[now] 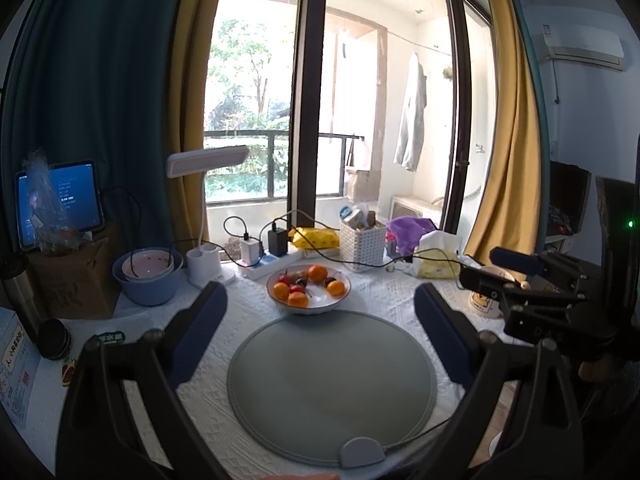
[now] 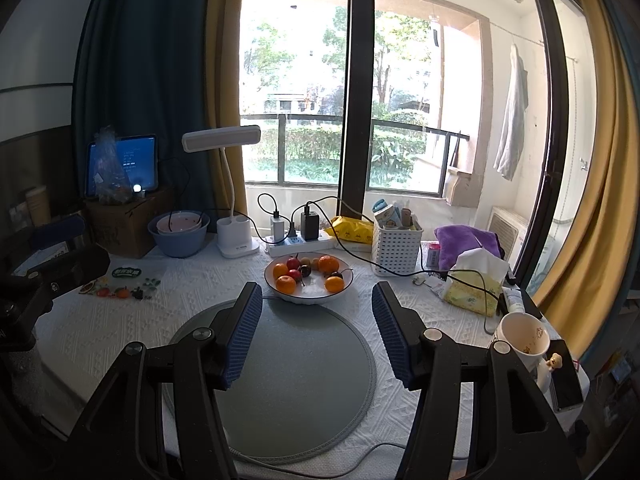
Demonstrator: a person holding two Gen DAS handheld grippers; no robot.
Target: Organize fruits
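Here the legible writing is scant: the tablet (image 2: 122,165) propped on a cardboard box (image 2: 120,224) shows white lines on a blue screen, too small to read, and a green label (image 2: 126,272) on a sheet of fruit stickers carries characters that stay illegible.

The white ceramic bowl (image 2: 308,300), thinly dark-rimmed, stands on a white quilted tablecloth (image 2: 120,320) with a raised diamond weave, just beyond a round grey mat (image 2: 304,380) with a corded edge. In it lie glossy oranges (image 2: 285,284), small red fruits (image 2: 295,274) and dark, stemmed cherries (image 2: 305,270).

The left gripper (image 1: 320,300) has its jaws released wide, nothing between the blue ribbed pads (image 1: 202,320). The right gripper (image 2: 316,304) is likewise parted and empty, above the mat's near side.

Behind the bowl sit a white power strip (image 2: 296,242) with two chargers, a woven-pattern plastic basket (image 2: 394,248), a yellow crinkled packet (image 2: 352,232), a purple cloth (image 2: 468,240), a tissue pack (image 2: 476,280) and a white mug (image 2: 520,336) with star prints.
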